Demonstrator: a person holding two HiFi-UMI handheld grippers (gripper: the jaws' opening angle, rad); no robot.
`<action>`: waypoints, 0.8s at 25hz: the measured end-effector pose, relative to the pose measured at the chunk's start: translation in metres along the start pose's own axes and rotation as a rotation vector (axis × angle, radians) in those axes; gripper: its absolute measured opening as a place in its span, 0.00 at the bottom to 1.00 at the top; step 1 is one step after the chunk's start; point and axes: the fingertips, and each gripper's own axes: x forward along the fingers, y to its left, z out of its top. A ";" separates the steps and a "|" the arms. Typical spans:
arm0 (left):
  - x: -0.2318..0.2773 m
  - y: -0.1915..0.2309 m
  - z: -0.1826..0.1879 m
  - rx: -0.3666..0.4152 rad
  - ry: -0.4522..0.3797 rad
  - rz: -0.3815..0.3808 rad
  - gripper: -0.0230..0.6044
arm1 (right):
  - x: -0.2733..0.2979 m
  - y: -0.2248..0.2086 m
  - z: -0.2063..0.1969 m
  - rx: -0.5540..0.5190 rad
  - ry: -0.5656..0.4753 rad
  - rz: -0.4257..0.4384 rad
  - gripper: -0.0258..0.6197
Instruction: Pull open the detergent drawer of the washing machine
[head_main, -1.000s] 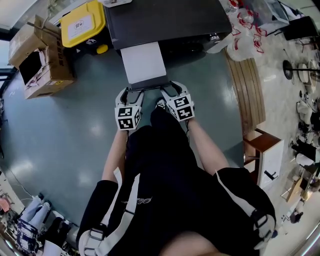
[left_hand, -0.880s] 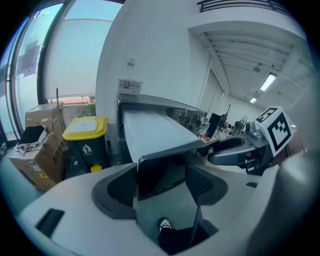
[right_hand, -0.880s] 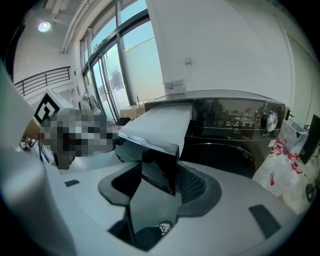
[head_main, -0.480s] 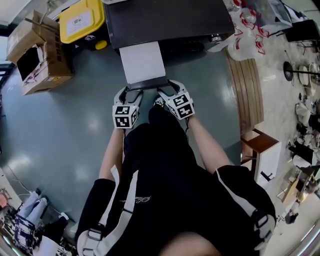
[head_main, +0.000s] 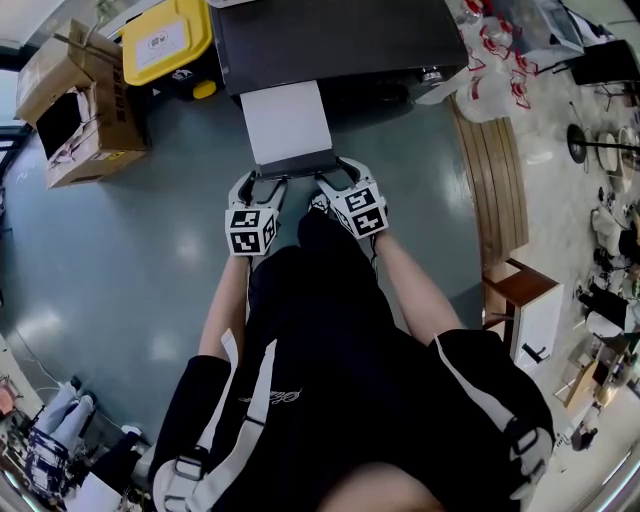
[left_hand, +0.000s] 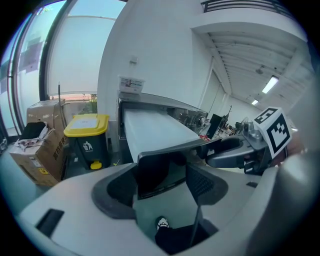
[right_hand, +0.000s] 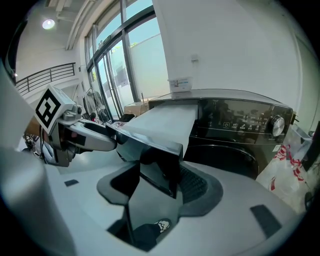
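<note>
Two-handed work is judged nearly done: the detergent drawer (head_main: 288, 125), drawn far out of the washing machine (head_main: 330, 40), is clamped at its front in the left tool (head_main: 265, 183) and straddled, unpressed, by the right tool (head_main: 338, 175), whose jaws have just been opening. Release is called for next.

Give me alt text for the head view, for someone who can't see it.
Seen from above, a person in black holds the left gripper and right gripper at the dark front of a white detergent drawer, pulled far out of a dark washing machine; the right jaws have just been opening. A yellow-lidded bin stands beside the machine.
</note>
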 end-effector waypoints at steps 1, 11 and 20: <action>-0.001 0.000 -0.001 0.000 -0.001 0.001 0.51 | 0.000 0.001 -0.001 0.000 0.000 -0.002 0.42; -0.009 -0.004 -0.007 0.003 0.005 0.002 0.51 | -0.006 0.008 -0.008 0.012 0.003 -0.019 0.42; -0.021 -0.009 -0.014 -0.013 -0.008 -0.002 0.51 | -0.014 0.017 -0.017 0.019 0.006 -0.035 0.42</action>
